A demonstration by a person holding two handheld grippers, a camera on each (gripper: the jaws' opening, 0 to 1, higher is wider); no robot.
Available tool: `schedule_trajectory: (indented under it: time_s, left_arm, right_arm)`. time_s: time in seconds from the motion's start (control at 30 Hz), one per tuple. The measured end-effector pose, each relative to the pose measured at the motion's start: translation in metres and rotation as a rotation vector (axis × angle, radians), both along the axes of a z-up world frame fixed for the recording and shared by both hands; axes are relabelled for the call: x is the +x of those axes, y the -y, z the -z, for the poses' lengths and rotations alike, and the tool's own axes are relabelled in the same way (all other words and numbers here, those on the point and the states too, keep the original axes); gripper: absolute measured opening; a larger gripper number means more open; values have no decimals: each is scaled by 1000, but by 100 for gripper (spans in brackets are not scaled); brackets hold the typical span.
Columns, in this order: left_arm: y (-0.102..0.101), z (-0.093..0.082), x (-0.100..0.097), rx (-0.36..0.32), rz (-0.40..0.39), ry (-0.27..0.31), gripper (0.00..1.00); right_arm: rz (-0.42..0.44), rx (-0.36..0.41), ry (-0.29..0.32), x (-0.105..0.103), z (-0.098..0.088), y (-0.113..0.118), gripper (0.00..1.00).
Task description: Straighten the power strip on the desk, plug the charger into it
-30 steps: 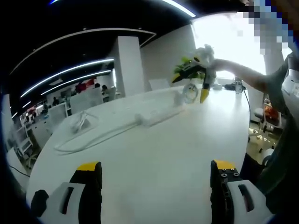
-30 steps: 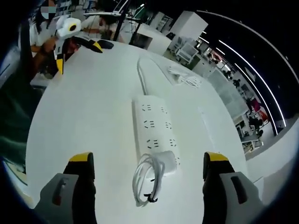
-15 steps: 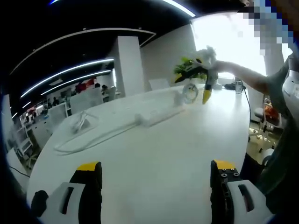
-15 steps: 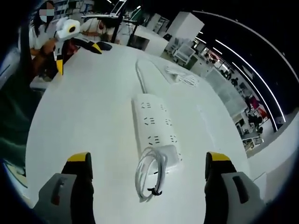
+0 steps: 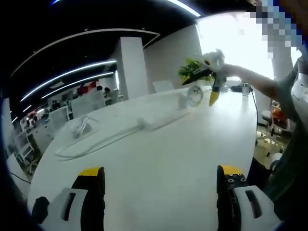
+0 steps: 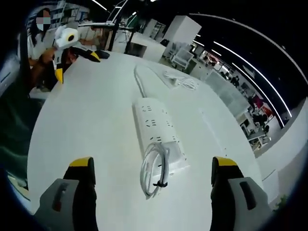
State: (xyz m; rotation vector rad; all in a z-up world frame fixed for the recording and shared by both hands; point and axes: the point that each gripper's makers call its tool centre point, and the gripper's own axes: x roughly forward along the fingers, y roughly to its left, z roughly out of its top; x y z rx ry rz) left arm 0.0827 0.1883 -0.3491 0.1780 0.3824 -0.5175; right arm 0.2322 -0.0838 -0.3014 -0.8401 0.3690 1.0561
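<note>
A white power strip (image 6: 155, 129) lies lengthwise on the white desk (image 6: 82, 125), its cord (image 6: 139, 81) running off to the far end. A white charger with a coiled cable (image 6: 155, 169) rests at the strip's near end. My right gripper (image 6: 150, 178) is open, its yellow-tipped jaws spread either side of the charger, above the desk. In the left gripper view the strip (image 5: 161, 117) lies far off, and my left gripper (image 5: 161, 175) is open over bare desk. The right gripper (image 5: 208, 79) hangs above the strip's far end there.
A loose bundle of white cable (image 6: 182, 81) lies beyond the strip, also seen as cable (image 5: 83, 129). A person's arm (image 5: 255, 79) holds the far gripper. The left gripper (image 6: 67, 43) shows at the desk's far left edge. Office desks (image 6: 144, 41) stand behind.
The right gripper view has moved slightly closer over the charger and tilted. In the left gripper view the right gripper drifted a little right. Nothing on the desk moved.
</note>
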Motion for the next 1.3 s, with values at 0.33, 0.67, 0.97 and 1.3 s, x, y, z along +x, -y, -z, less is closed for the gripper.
schedule_trajectory:
  time_s: [0.33,0.67,0.97,1.3]
  left_arm:
    - [5,1,0,10,8,-4,100]
    - [8,1,2,11,14,-4,100]
    - [10,-2,2,9,18,3,100]
    - [10,-4,3,8,18,5,100]
  right_arm:
    - [22,38,-4,-4,0,8,100]
    - [55,69,-7,-2,7,16,100]
    - [78,128,-11,-7,7,18,100]
    - [119,202,-16,-11,10,28,100]
